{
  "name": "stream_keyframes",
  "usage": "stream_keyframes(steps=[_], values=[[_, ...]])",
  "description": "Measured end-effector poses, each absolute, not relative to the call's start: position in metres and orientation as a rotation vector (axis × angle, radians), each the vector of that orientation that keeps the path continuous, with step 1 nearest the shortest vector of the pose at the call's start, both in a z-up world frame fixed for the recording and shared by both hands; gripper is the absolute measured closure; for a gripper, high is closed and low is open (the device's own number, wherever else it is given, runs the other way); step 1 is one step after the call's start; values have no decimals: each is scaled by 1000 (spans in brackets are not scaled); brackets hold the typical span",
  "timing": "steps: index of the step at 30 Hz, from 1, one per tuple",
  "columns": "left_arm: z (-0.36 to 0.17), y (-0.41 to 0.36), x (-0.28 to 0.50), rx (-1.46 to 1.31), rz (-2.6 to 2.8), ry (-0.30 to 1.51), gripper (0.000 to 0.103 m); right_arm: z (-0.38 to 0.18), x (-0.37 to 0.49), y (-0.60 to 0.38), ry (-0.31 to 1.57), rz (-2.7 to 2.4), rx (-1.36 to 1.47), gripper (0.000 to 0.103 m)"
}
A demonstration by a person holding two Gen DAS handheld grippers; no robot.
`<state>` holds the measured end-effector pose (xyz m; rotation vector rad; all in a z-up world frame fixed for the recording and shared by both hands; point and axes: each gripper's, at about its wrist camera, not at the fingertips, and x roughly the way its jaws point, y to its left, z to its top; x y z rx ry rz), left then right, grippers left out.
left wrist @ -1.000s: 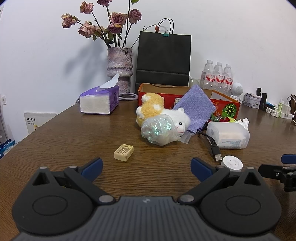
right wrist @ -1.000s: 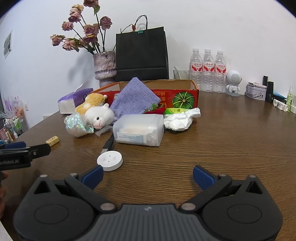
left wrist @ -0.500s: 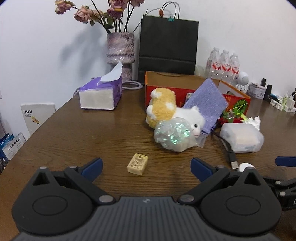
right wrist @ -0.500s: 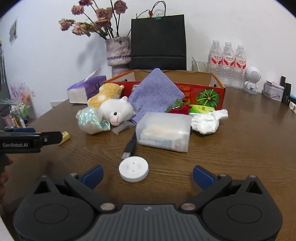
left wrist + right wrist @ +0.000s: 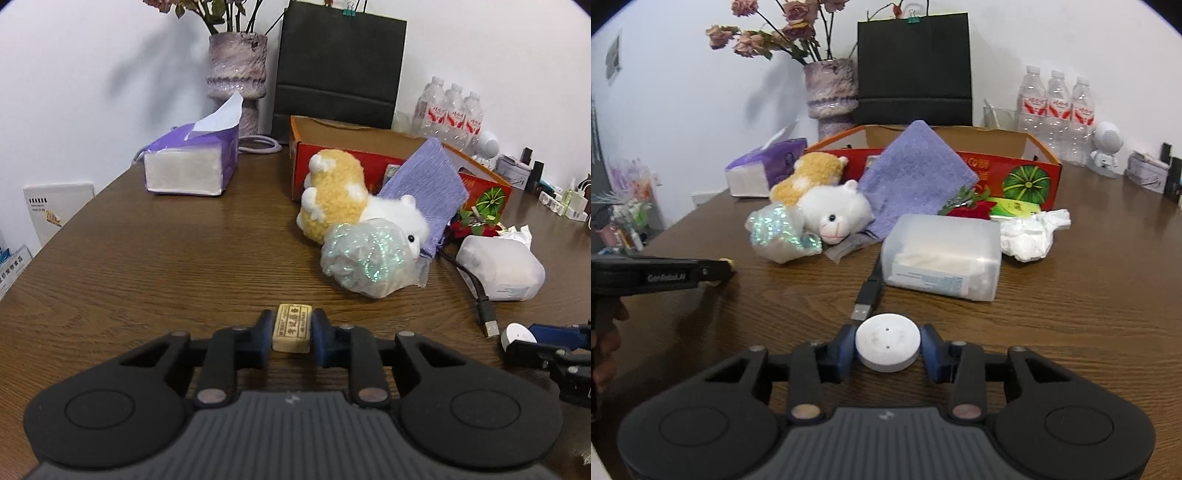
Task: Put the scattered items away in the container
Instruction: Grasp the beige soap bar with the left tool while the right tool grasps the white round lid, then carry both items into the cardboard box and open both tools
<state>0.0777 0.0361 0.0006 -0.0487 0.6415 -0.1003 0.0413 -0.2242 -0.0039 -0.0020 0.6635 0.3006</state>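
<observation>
My left gripper (image 5: 291, 334) is closing its jaws, and both blue pads touch a small beige embossed block (image 5: 292, 325) lying on the wooden table. My right gripper (image 5: 887, 349) is closing too, with a white round disc (image 5: 887, 341) pinched between its pads on the tabletop. The red cardboard box (image 5: 1027, 177) with a pumpkin print stands open at the back. In front of it lie a yellow-and-white plush toy (image 5: 831, 210), a glittery bag (image 5: 775, 232), a purple cloth (image 5: 916, 173), a translucent plastic box (image 5: 942, 254), a black USB cable (image 5: 868, 295) and crumpled tissue (image 5: 1030, 236).
A purple tissue pack (image 5: 192, 166), a vase of dried flowers (image 5: 236, 70) and a black paper bag (image 5: 338, 66) stand along the wall. Water bottles (image 5: 1056, 110) and a small white figure (image 5: 1106, 147) are at the back right. A hand (image 5: 605, 339) shows at the left edge.
Both grippers moved forward to their items and went from wide open to closed around them: the left around the beige block, the right around the white disc.
</observation>
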Motion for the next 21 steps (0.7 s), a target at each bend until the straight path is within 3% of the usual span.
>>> stream_keyframes(steps=[12,21], values=[[14,31,63,-51,-112,590,81,8,34,-233,593,304,-21,65],[60,20,60,-60,-152,446,81,41,42,-248,493,305,-17,65]])
